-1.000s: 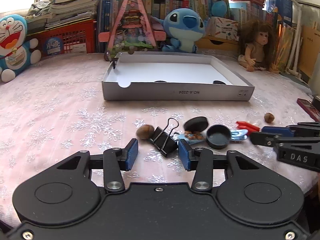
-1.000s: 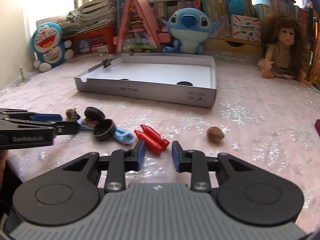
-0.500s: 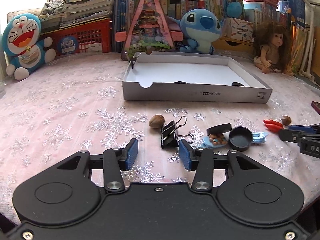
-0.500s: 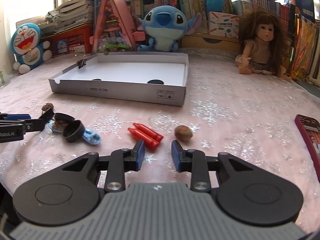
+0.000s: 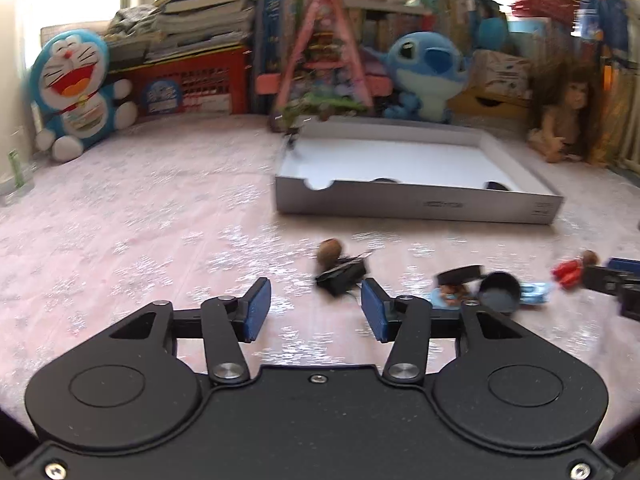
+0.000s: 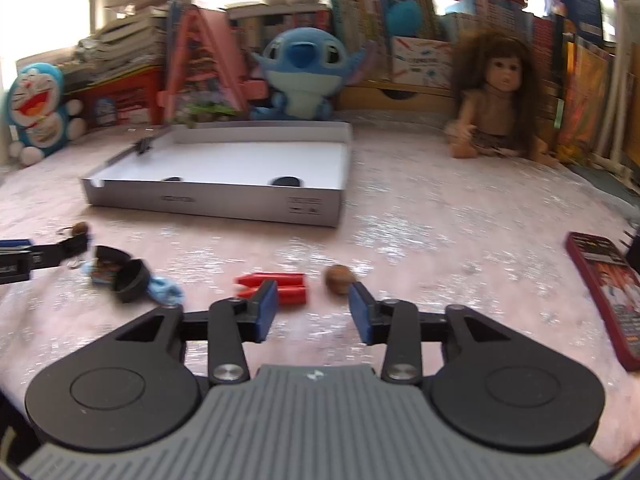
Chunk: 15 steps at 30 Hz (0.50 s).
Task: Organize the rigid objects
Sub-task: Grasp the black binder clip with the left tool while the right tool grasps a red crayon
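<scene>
Pink tablecloth (image 6: 440, 232), walnut (image 6: 339, 279) just beyond open right claw (image 6: 313, 307)

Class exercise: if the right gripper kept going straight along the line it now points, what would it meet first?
Probably the walnut, which lies just ahead, nearer its right pad. The right gripper has just been opening its jaws, nothing between them. The red piece sits by the left pad; depth is uncertain.
</scene>
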Tool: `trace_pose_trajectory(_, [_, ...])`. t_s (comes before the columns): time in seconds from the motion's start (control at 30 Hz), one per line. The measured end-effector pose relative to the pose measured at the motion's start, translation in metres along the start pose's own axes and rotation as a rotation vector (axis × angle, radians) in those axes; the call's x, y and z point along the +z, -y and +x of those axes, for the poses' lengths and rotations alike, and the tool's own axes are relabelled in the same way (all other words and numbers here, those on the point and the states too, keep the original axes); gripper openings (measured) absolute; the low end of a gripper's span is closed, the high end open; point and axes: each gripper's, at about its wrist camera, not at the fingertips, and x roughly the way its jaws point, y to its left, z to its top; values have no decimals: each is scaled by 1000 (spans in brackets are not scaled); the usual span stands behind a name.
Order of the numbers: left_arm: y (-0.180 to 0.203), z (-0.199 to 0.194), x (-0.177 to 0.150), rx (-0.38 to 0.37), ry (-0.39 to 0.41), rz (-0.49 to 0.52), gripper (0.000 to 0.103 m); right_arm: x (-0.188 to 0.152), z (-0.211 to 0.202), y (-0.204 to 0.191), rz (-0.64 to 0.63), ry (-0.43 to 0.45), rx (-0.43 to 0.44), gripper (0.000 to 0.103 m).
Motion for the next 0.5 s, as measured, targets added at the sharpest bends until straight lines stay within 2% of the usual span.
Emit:
trace_pose_trajectory(0.17, [12,7,2,-6,-13,16,51,1,4,-7,-9,2,14,67])
trace_pose_trajectory(0.5, [-13,21,5,121,-33,-32,51,0,8,-5,-3,-10,3,70])
